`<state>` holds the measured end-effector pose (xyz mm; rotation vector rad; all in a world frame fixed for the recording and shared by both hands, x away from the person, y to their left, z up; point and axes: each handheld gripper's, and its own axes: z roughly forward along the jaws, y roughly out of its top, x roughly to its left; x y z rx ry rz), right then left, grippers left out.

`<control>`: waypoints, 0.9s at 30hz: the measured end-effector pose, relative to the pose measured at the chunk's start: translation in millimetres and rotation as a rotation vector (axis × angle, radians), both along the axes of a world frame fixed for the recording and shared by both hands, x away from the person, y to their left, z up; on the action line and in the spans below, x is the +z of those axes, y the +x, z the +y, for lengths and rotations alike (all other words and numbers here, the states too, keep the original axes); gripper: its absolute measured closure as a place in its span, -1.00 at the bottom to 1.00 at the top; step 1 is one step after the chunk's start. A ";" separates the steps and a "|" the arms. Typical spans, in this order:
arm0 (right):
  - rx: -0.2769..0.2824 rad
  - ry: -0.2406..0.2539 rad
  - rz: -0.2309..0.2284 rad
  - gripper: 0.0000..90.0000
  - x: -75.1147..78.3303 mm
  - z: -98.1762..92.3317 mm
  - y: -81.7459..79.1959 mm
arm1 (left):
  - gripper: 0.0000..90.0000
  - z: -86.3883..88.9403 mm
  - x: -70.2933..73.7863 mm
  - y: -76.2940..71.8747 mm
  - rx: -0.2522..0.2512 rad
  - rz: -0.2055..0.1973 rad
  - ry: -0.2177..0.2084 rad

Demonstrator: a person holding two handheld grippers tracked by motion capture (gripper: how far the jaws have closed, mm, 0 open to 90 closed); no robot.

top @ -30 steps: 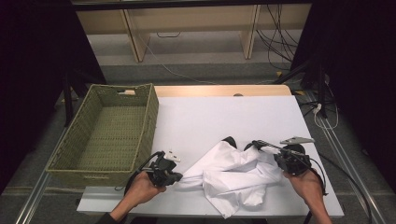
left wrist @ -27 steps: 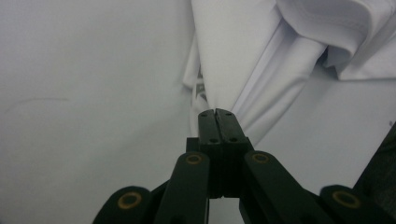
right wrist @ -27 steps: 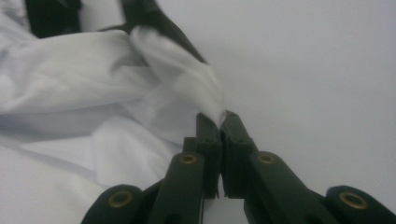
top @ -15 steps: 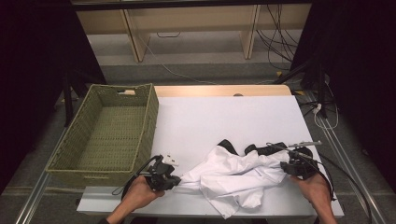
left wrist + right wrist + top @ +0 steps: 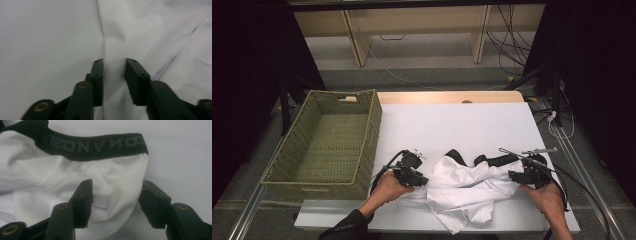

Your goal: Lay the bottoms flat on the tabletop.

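Nearest the person, the white underwear [image 5: 462,195] lies crumpled on the front of the white table [image 5: 452,122], between the two hands. The left gripper [image 5: 424,180] sits at the garment's left edge. In the left gripper view its jaws stand a little apart over a raised crease of the cloth [image 5: 110,45]. They have just been closing, but the pads do not yet visibly pinch the fabric. The right gripper [image 5: 513,175] is at the right end. Its jaws have just been opening, and they stand released and wide on either side of a bulge of white cloth [image 5: 117,192] just below the black elastic waistband [image 5: 95,145].

The step looks like taking a fresh hold at both ends to spread the garment. To do it well, each gripper should probably bite one layer near a seam or the waistband, not a bunched fold. The right would do better to move up onto the band itself, which is firmer. Both should close fully before pulling apart, level and low.

Farther off at the left stands the empty green wicker basket [image 5: 373,125].
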<state>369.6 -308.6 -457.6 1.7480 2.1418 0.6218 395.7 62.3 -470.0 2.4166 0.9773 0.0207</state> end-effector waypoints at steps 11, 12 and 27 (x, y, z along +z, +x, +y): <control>0.069 -0.001 0.043 0.92 -2.7 7.4 -4.3 | 0.96 19.3 10.3 -21.1 -0.044 -0.051 0.011; 0.080 0.005 0.045 0.92 -2.5 8.1 -6.2 | 0.96 22.4 10.8 -24.1 -0.042 -0.053 0.014; 0.135 -0.003 0.066 0.45 2.2 22.2 -24.3 | 0.88 47.0 15.3 -46.6 -0.004 -0.053 0.008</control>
